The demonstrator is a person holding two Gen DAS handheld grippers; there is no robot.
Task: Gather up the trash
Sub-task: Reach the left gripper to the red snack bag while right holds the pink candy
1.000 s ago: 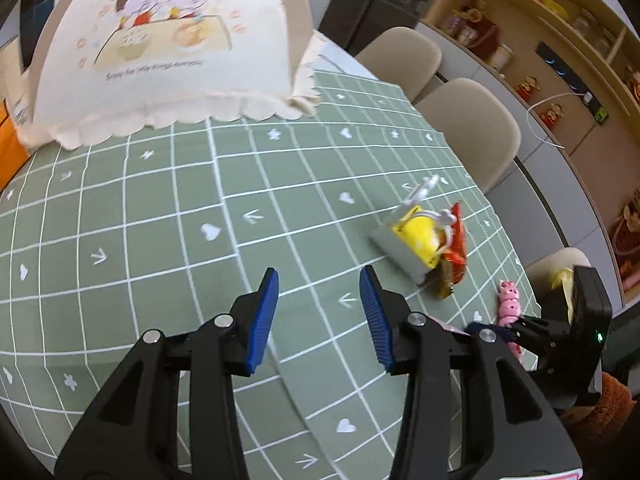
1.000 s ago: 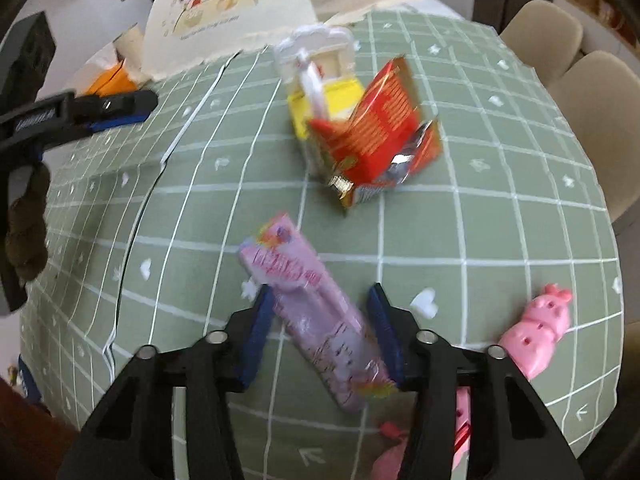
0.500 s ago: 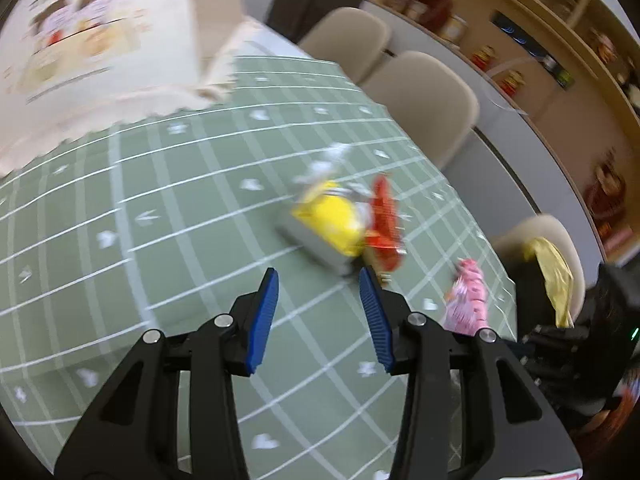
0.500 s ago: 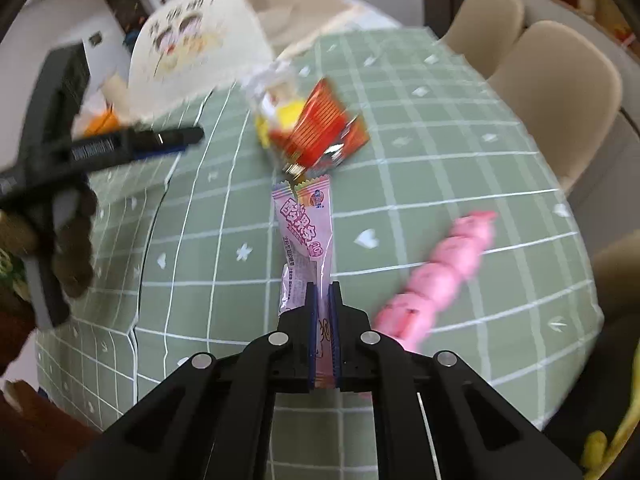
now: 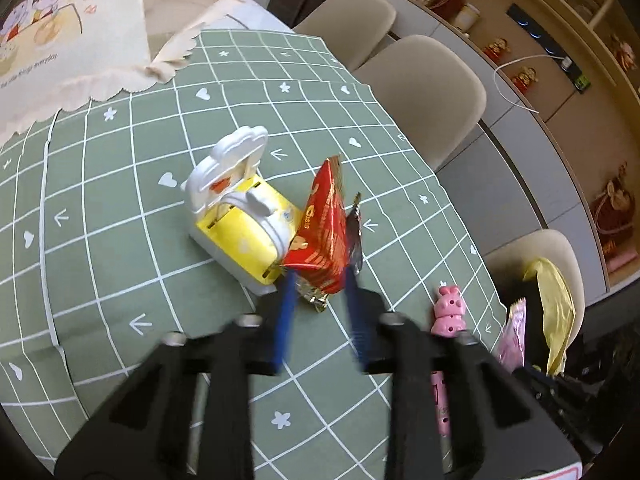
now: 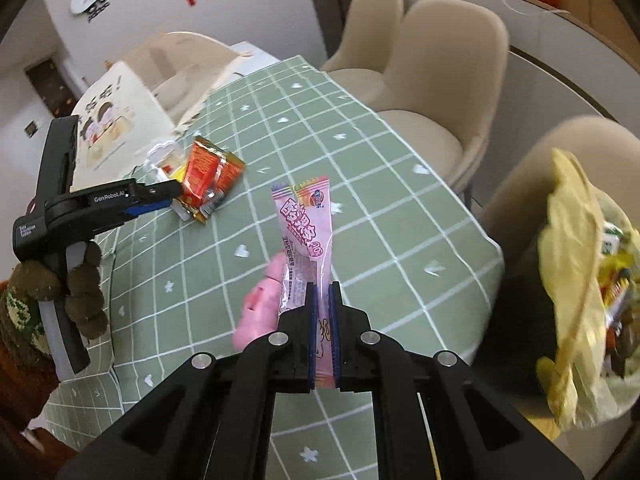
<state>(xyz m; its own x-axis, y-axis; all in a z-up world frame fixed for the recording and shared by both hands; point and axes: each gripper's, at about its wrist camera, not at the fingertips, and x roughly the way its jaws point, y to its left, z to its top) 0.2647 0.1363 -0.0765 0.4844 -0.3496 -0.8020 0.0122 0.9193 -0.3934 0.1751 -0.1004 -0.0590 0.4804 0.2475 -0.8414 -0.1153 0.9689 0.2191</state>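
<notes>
The right gripper (image 6: 323, 296) is clamped tight on a pink wrapper (image 6: 306, 232), gripping its lower end. The wrapper's long axis runs straight out along the fingers, its crimped top end pointing away from the camera and leaning slightly left, held clear above the green tablecloth (image 6: 360, 184). Behind the wrapper, on the cloth, lies a pink toy (image 6: 260, 304), partly hidden. To the right of the wrapper, off the cloth's edge, a yellow bag (image 6: 576, 280) hangs open with packets inside.

The left gripper (image 5: 318, 280) is closing, its blue fingers blurred. Between them sits the lower end of a red wrapper (image 5: 324, 228); whether the pads already press on it cannot be told. This red wrapper stands on edge, folded like a tent, its long axis running from the gripper up and away, with a crumpled foil end (image 5: 314, 300) toward the camera. Touching its left side is a yellow box (image 5: 244, 240) with a white lid (image 5: 228, 168) raised. To the right of the red wrapper, near the cloth's edge, lies the pink toy (image 5: 450, 312), lengthwise toward the camera.

In the right view, the left gripper (image 6: 176, 190) reaches the red wrapper (image 6: 208, 176) from the left, held by a gloved hand (image 6: 80, 288).
</notes>
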